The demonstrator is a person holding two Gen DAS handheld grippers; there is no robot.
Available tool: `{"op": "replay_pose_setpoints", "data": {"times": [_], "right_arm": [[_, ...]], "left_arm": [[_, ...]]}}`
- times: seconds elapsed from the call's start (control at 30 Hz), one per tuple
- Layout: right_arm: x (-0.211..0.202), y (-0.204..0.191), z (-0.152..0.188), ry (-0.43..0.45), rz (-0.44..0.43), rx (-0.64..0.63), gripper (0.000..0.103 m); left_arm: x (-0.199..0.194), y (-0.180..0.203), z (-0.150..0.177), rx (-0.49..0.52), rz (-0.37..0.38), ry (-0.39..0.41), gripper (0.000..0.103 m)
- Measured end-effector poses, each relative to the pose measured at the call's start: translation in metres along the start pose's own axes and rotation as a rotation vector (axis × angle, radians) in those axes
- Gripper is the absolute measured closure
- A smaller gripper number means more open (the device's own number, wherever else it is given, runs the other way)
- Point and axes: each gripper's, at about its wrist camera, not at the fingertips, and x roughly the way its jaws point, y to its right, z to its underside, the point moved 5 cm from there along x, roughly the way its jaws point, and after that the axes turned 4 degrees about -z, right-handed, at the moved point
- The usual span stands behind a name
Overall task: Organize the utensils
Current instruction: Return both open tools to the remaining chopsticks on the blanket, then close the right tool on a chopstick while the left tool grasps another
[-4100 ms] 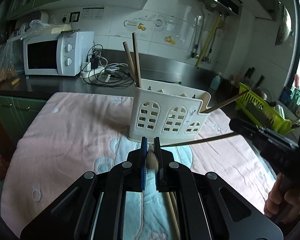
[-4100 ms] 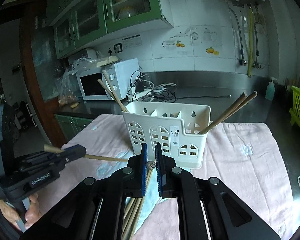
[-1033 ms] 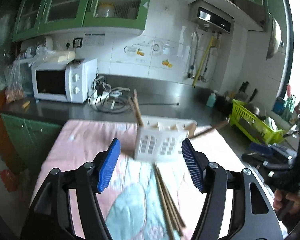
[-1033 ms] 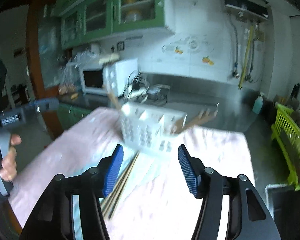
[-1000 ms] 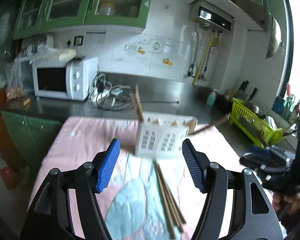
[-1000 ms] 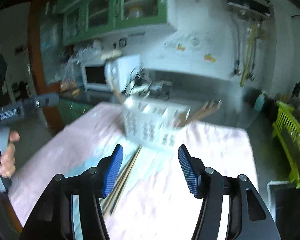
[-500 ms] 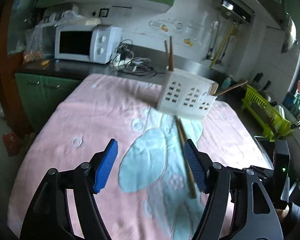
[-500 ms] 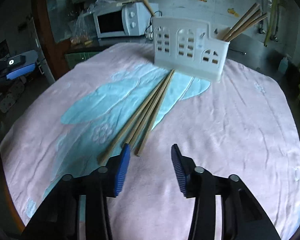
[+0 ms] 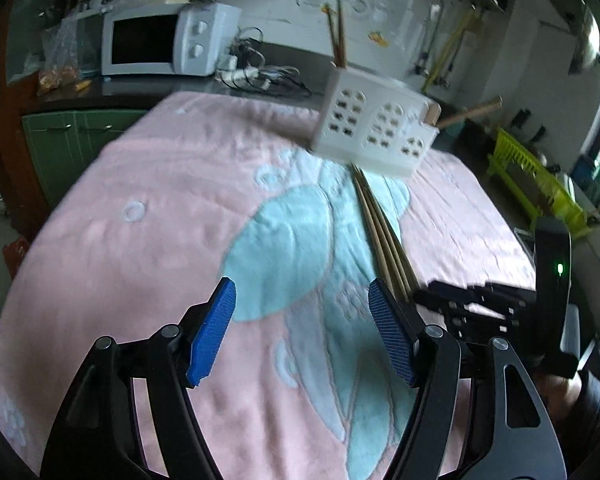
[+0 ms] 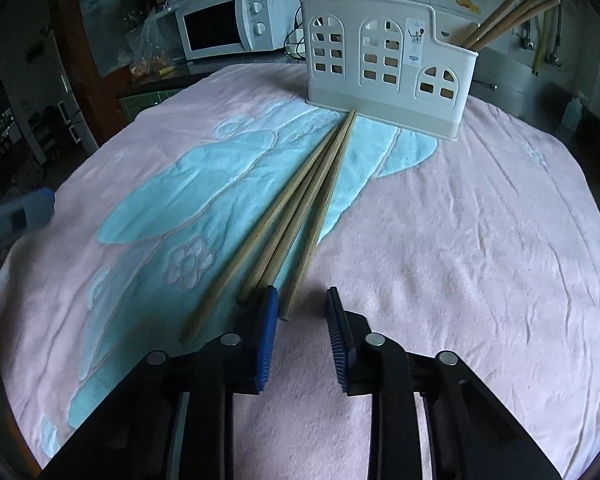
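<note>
Several loose wooden chopsticks (image 10: 300,208) lie side by side on the pink and blue cloth (image 10: 460,240), pointing at a white utensil caddy (image 10: 388,64). More chopsticks (image 10: 508,12) lean out of the caddy's right compartment, and others (image 9: 338,36) stand in its left one. My right gripper (image 10: 302,296) is low over the cloth with its jaws closing. The near end of the rightmost loose chopstick lies between the pads, which do not press on it. My left gripper (image 9: 300,286) hovers open over the blue patch with nothing between its pads, left of the chopsticks (image 9: 384,240).
A white microwave (image 9: 160,44) and a tangle of cables (image 9: 260,76) sit on the dark counter behind the table. A yellow-green dish rack (image 9: 532,176) stands at the right. A person's hand (image 9: 560,392) holds the right gripper's black body.
Both grippers have dropped from high above to just over the cloth. The right jaws have narrowed around a chopstick's near end. The left jaws stay wide.
</note>
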Motion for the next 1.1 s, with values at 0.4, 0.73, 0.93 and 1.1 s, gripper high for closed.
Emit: {"op": "replay_pose_setpoints", "data": {"times": [0.4,0.73,0.93,1.1], "right_arm": [[-0.005,0.028,0.000,0.000,-0.025,0.068,0.095],[-0.008,0.046,0.001,0.002,-0.102,0.131,0.095],[-0.008,0.047,0.002,0.007,-0.112,0.127,0.095],[-0.008,0.048,0.003,0.010,-0.112,0.128,0.096]], "left_arm": [[0.028,0.055,0.018,0.124,0.026,-0.065,0.043],[0.060,0.091,0.024,0.190,0.029,-0.126,0.074],[0.074,0.097,0.030,0.219,0.004,-0.149,0.086],[0.077,0.089,0.026,0.233,-0.025,-0.141,0.092]]}}
